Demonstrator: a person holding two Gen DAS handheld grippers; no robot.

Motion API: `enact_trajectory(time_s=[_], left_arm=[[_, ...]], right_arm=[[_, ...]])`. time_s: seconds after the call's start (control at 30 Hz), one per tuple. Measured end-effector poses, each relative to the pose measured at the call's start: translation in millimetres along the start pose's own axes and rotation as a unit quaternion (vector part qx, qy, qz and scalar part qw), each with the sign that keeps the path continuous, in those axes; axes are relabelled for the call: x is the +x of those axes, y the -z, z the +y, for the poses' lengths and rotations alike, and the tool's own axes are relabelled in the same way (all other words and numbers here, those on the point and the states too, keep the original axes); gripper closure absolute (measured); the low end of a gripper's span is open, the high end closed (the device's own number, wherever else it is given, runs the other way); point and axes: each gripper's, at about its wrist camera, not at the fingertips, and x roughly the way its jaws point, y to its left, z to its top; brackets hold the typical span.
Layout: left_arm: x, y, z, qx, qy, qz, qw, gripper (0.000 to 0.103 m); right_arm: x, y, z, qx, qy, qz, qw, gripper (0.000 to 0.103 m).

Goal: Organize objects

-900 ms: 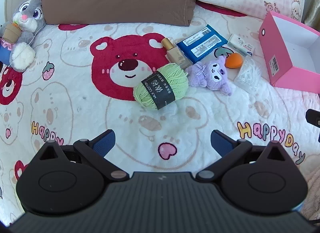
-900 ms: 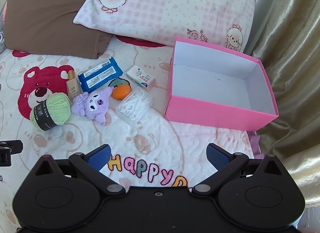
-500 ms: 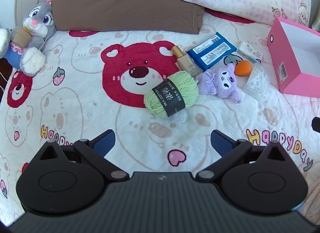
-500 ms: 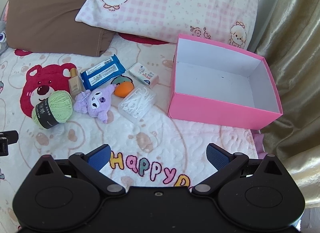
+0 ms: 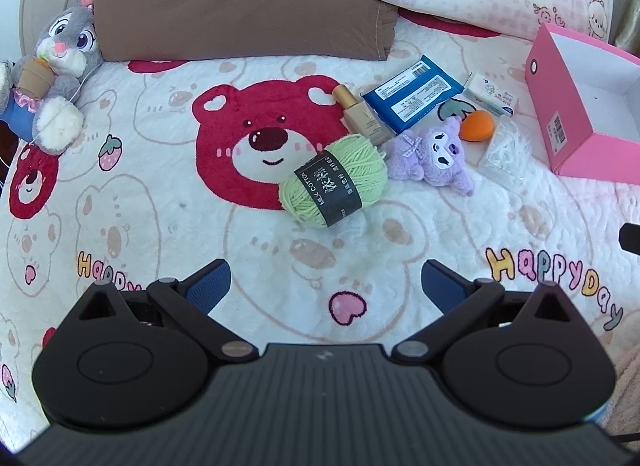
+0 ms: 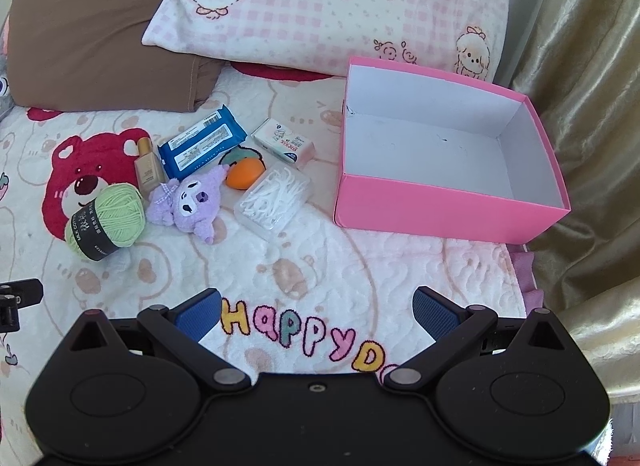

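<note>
A cluster lies on the bear-print blanket: green yarn ball (image 5: 334, 181) (image 6: 106, 219), purple plush (image 5: 434, 151) (image 6: 188, 199), foundation bottle (image 5: 360, 113) (image 6: 148, 165), blue wipes pack (image 5: 414, 93) (image 6: 202, 141), orange sponge (image 5: 476, 125) (image 6: 245, 173), clear box of cotton swabs (image 5: 504, 153) (image 6: 274, 197) and small white carton (image 5: 490, 93) (image 6: 284, 141). An empty pink box (image 6: 448, 209) (image 5: 556, 113) stands to their right. My left gripper (image 5: 326, 282) hangs open above the blanket, short of the yarn. My right gripper (image 6: 316, 306) is open over the "Happy Day" lettering, nothing between its fingers.
A brown pillow (image 5: 240, 1) and a pink checked pillow (image 6: 328, 5) lie behind the cluster. A grey bunny plush (image 5: 52, 73) sits at the far left. A gold curtain (image 6: 580, 145) hangs at the bed's right edge, close to the pink box.
Both grippers have drawn back and up a little, so the objects sit lower in each view and more of the pillows shows. Nothing on the bed has moved. Both stay open.
</note>
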Motion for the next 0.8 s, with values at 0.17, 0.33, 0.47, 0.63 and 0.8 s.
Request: enact_trajectory(time_s=[0.17, 0.33, 0.47, 0.63, 0.8], left_arm=[[0.8, 0.2, -0.8, 0.002, 0.003, 0.007, 1.0000, 0.000], [0.5, 1.5, -2.6, 0.007, 0.008, 0.007, 0.9999, 0.000], [1.1, 1.9, -3.0, 0.003, 0.010, 0.009, 0.9999, 0.000], [1.4, 2.6, -2.2, 0.003, 0.012, 0.010, 0.9999, 0.000], [1.3, 2.8, -2.5, 0.002, 0.012, 0.010, 0.9999, 0.000]], right_arm=[[0.0, 0.0, -1.1, 0.002, 0.000, 0.000, 1.000, 0.000], [2.2, 0.6, -3.1, 0.005, 0.001, 0.003, 1.000, 0.000], [2.7, 1.3, -3.4, 0.006, 0.001, 0.004, 1.000, 0.000], [2.4, 2.4, -2.1, 0.003, 0.000, 0.004, 1.000, 0.000], [2.1, 2.5, -1.4, 0.000, 0.000, 0.005, 1.000, 0.000]])
